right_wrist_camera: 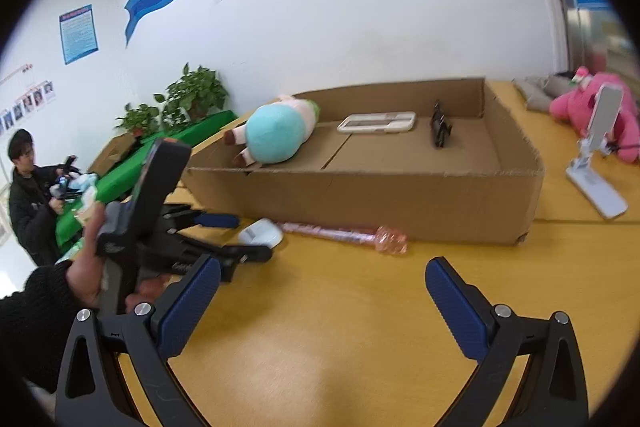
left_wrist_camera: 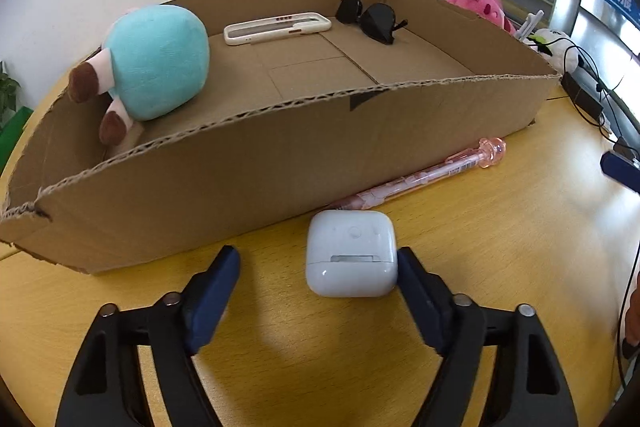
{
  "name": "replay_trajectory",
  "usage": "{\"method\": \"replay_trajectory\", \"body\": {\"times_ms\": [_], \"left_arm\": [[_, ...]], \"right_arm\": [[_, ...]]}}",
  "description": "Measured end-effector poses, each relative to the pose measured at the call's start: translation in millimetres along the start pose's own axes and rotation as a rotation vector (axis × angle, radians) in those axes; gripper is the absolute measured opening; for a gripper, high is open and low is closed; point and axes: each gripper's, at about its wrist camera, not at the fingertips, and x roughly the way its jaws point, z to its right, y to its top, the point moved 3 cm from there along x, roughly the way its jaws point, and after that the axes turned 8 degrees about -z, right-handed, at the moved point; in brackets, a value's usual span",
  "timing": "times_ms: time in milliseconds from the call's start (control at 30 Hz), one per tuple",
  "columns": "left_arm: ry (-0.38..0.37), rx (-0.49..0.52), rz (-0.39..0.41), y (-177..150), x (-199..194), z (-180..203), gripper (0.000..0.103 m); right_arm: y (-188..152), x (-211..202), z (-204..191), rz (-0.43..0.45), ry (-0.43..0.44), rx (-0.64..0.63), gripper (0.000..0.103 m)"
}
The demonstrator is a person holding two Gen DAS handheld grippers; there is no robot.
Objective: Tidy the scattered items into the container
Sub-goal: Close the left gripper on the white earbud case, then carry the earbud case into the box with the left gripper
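Observation:
A white earbud case (left_wrist_camera: 351, 254) lies on the yellow table in front of the cardboard box (left_wrist_camera: 280, 155). My left gripper (left_wrist_camera: 319, 267) is open around it, the right finger touching its side, the left finger apart. A pink pen (left_wrist_camera: 424, 177) lies along the box's front wall. The box holds a teal plush (left_wrist_camera: 158, 61), a white phone case (left_wrist_camera: 277, 28) and black sunglasses (left_wrist_camera: 370, 18). My right gripper (right_wrist_camera: 322, 281) is open and empty over the table, right of the left gripper (right_wrist_camera: 248, 235). The case (right_wrist_camera: 261, 233), pen (right_wrist_camera: 348, 234) and box (right_wrist_camera: 400, 203) show there too.
A pink plush (right_wrist_camera: 592, 107) and a white phone stand (right_wrist_camera: 596, 163) sit right of the box. Black cables and a small black box (left_wrist_camera: 584, 95) lie at the table's right edge. A person (right_wrist_camera: 28, 187) and potted plants (right_wrist_camera: 192, 95) are at the far left.

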Motion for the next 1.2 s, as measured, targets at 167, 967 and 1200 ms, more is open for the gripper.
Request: {"method": "replay_trajectory", "body": {"times_ms": [167,967,1200], "left_arm": [[-0.049,0.075,-0.003,-5.2,-5.8,12.3,0.047],[-0.182,0.304,0.027,-81.7,-51.1,46.0,0.047],[-0.144,0.311,0.067,-75.4,-65.1,51.8,0.047]], "right_arm": [[-9.5,-1.3,4.2,-0.052,0.136,0.038,0.102],[-16.5,100.6,-91.2,-0.470,0.245,-0.241,0.041],[-9.7,93.8,-96.6,-0.444,0.211,-0.266,0.041]]}}
